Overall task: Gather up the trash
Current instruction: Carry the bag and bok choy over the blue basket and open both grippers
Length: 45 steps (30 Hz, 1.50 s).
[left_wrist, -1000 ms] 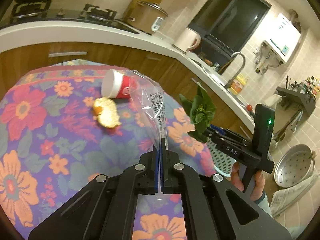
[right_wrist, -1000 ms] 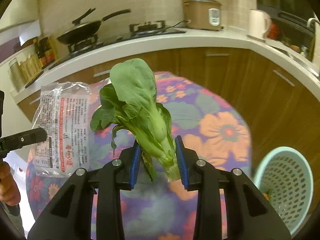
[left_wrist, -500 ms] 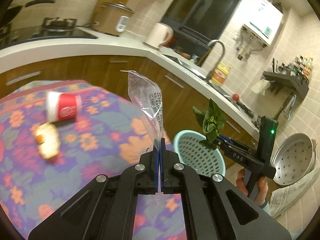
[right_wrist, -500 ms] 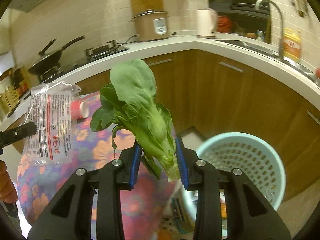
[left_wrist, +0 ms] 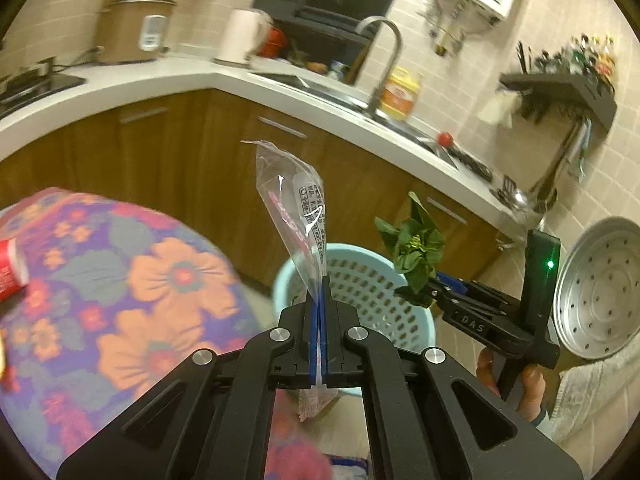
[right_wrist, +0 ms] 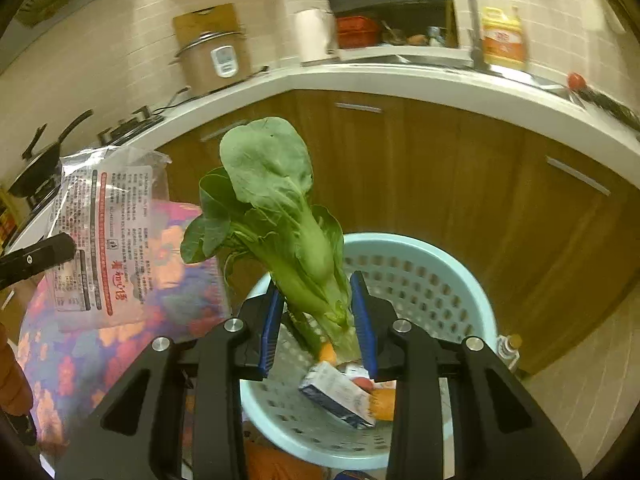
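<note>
My left gripper [left_wrist: 319,292] is shut on a clear printed plastic bag [left_wrist: 298,216], held upright above the near rim of a light blue perforated basket [left_wrist: 372,280]. The bag also shows in the right wrist view [right_wrist: 100,236]. My right gripper [right_wrist: 318,304] is shut on a green bok choy [right_wrist: 280,216], held over the basket [right_wrist: 432,280]. It also shows in the left wrist view [left_wrist: 432,296] with the bok choy [left_wrist: 414,248]. A small carton [right_wrist: 340,396] and orange scraps lie inside the basket.
The floral-cloth table [left_wrist: 120,280] is at the left, with a red paper cup [left_wrist: 10,268] at its far left edge. Wooden cabinets under a white counter [right_wrist: 440,80] curve behind the basket. A metal steamer tray [left_wrist: 600,292] leans at the right.
Both grippers have swung right, away from the table, and now hold the bag and the bok choy over the blue basket. The cup and peel have slid out to the left.
</note>
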Tool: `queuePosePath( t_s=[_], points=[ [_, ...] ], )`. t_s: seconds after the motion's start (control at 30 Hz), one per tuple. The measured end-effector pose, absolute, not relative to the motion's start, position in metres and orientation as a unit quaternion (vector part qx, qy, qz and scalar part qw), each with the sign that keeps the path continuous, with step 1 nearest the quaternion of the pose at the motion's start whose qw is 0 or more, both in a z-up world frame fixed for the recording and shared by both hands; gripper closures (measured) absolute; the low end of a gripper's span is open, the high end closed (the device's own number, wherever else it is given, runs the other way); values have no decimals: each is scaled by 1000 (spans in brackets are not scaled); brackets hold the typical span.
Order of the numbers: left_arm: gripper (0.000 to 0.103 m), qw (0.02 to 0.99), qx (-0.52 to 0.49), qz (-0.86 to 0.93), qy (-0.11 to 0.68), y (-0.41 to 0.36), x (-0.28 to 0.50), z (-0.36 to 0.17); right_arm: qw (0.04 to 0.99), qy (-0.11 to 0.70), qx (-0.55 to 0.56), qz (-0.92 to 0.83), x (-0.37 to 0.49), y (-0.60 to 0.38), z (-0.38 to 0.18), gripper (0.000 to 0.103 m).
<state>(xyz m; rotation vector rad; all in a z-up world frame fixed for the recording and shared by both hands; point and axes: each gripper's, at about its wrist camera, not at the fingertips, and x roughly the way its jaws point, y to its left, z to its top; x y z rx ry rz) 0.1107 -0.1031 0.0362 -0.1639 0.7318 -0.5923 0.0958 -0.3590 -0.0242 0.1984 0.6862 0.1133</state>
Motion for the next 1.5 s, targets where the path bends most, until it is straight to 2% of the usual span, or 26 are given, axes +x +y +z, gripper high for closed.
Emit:
queuePosePath(
  t_s=[0.47, 1.03, 1.07, 1.1, 1.13, 1.17, 1.2, 1.27, 1.5],
  points=[
    [103, 870, -35, -299, 390, -187, 142, -3, 922, 374, 101, 12, 116, -391, -63, 73],
    [103, 852, -6, -307, 425, -220, 156, -35, 887, 444, 125, -20, 138, -415, -108, 70],
    [101, 850, -4, -308, 428, -221, 156, -36, 886, 446, 127, -20, 139, -415, -108, 70],
    [93, 849, -2, -308, 430, -221, 156, -37, 884, 448, 131, -19, 139, -415, -108, 68],
    [87, 847, 0, -310, 432, -222, 155, -38, 883, 449, 134, -17, 142, -415, -107, 58],
    [73, 847, 0, -309, 433, -223, 155, -38, 884, 447, 137, -17, 142, -415, -107, 53],
    [64, 849, -1, -308, 431, -221, 154, -37, 885, 445, 136, -17, 140, -415, -107, 48],
    [61, 849, -4, -309, 428, -217, 152, -34, 886, 444, 133, -16, 138, -414, -105, 47],
    [60, 859, -33, -302, 413, -187, 141, -13, 895, 427, 132, -8, 125, -403, -85, 47]
  ],
)
